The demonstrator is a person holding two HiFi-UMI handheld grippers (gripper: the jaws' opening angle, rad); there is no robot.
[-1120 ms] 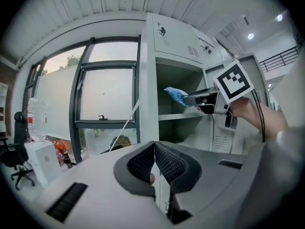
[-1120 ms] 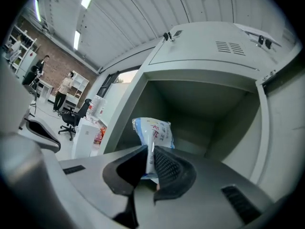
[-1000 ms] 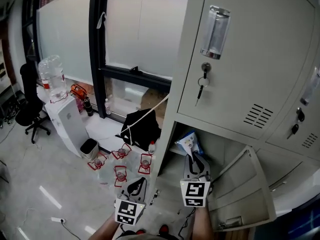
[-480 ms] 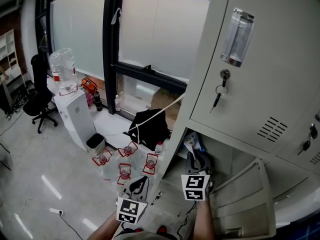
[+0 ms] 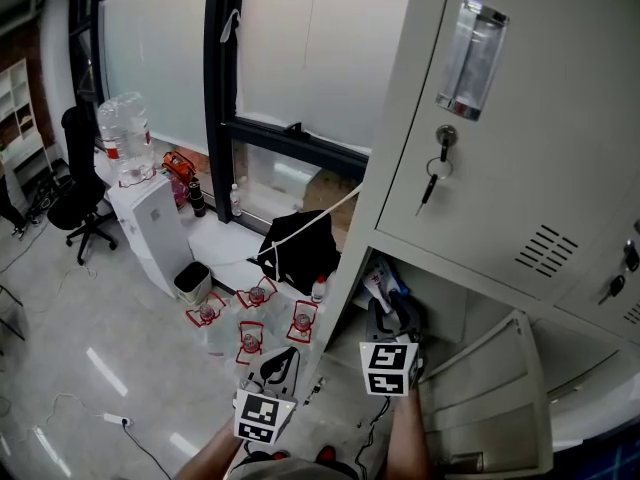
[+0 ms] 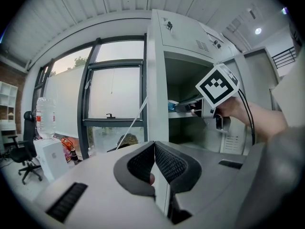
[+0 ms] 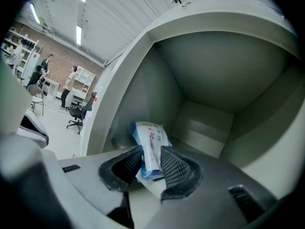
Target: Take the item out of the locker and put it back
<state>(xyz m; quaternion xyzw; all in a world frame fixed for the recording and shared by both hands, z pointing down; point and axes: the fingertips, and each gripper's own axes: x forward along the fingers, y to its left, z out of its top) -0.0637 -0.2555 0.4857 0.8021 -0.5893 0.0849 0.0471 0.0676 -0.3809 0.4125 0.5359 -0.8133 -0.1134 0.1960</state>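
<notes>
A blue-and-white packet (image 7: 151, 133) lies on the floor of the open lower locker compartment (image 7: 205, 123). My right gripper (image 7: 151, 151) reaches into that compartment with the packet's near end between its jaws. The jaws are opening, and a gap shows beside the left pad (image 7: 129, 163). In the head view the right gripper (image 5: 392, 313) is at the locker mouth, just below the packet (image 5: 380, 278). My left gripper (image 5: 278, 364) hangs lower left, outside the locker. Its pads meet at the tips with nothing held (image 6: 154, 149). The left gripper view also catches the right gripper (image 6: 193, 109) at the shelf.
The compartment's door (image 5: 490, 388) hangs open to the right. Above it is a shut locker door with a key (image 5: 432, 173). On the floor to the left are a black bag (image 5: 300, 253), several small red-framed items (image 5: 252, 336), a bin (image 5: 187, 283), a water dispenser (image 5: 150, 228) and an office chair (image 5: 75, 203).
The head view swung slightly to the left. The right gripper stayed at the locker mouth by the packet. The left gripper barely moved.
</notes>
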